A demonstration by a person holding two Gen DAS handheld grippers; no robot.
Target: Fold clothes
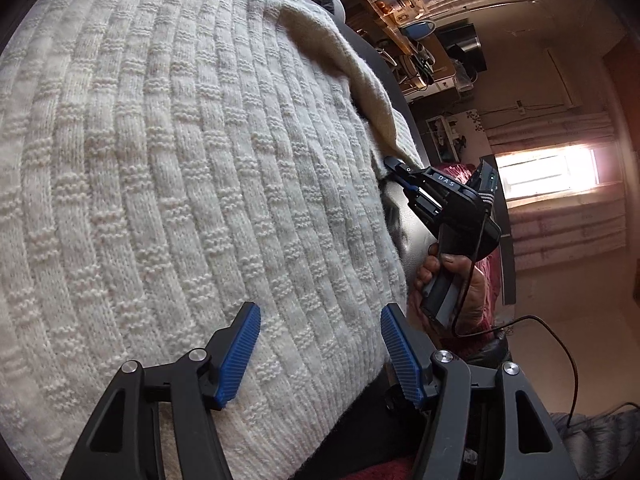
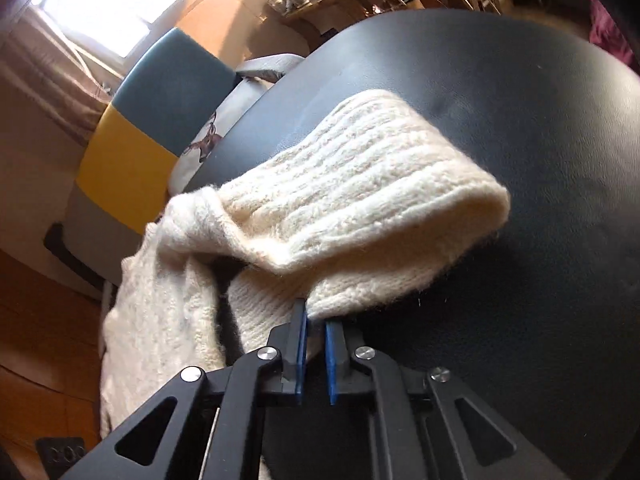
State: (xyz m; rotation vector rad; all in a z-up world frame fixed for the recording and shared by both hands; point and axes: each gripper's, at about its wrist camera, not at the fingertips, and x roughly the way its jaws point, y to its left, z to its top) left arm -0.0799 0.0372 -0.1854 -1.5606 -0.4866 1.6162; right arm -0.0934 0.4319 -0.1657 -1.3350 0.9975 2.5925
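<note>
**Cream sweater spread on dark table, one edge pinched**

While the cream knit sweater (image 1: pixel 180 184) lies spread across the dark leather-like table (image 2: pixel 520 120), its ribbed edge (image 2: pixel 360 200) folds over just ahead of the right gripper (image 2: pixel 316 340). That gripper's blue pads (image 2: pixel 301 344) sit nearly pressed together, pinching a bit of the knit at their tips. The left gripper (image 1: pixel 320 356) hovers over the sweater's body near its lower edge, blue pads spread wide with knit showing between them, gripping nothing. In the left view a hand (image 1: pixel 460 280) holds the right gripper's handle beside the table. Beyond stand a yellow and blue chair (image 2: pixel 148 120), a bright window (image 1: pixel 548 174) and a cluttered shelf (image 1: pixel 400 4).
</note>
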